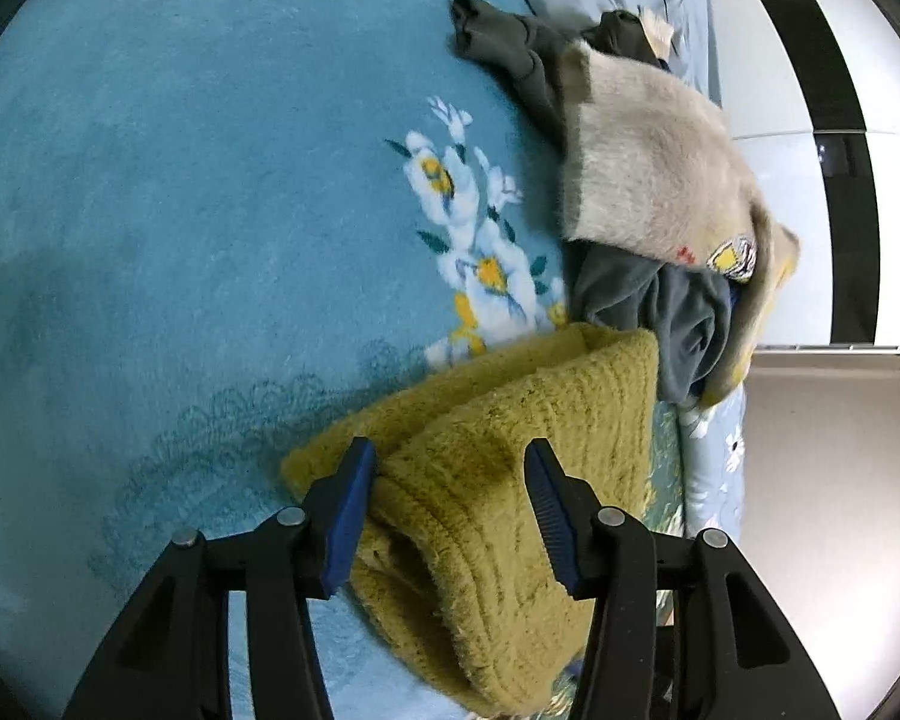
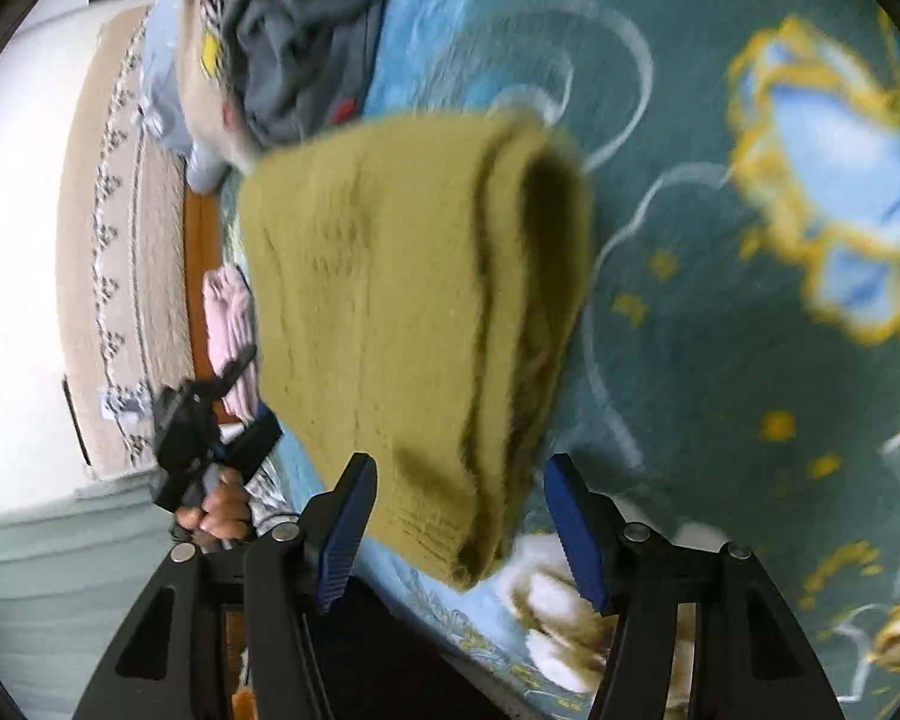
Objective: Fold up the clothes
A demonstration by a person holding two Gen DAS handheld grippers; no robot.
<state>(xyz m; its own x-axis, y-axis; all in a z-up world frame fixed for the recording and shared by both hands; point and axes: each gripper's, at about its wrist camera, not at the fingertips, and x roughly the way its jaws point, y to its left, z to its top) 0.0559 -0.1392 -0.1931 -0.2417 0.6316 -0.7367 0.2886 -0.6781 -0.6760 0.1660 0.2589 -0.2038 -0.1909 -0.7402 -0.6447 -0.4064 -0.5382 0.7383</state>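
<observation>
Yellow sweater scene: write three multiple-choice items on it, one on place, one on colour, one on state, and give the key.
1. Where does the mustard-yellow sweater lie?
A. on the teal flowered blanket
B. on a wooden chair
C. in a basket

2. What colour is the fuzzy garment atop the unfolded pile?
A. red
B. cream
C. black

3. How do the left gripper jaws stand?
A. clamped shut on the sweater
B. apart, with the sweater between them
C. shut on nothing

Key: 1 A, blanket shows all around it; 2 B, its pale nap lies over grey clothes; 3 B, a gap shows beside the right-hand pad.
</observation>
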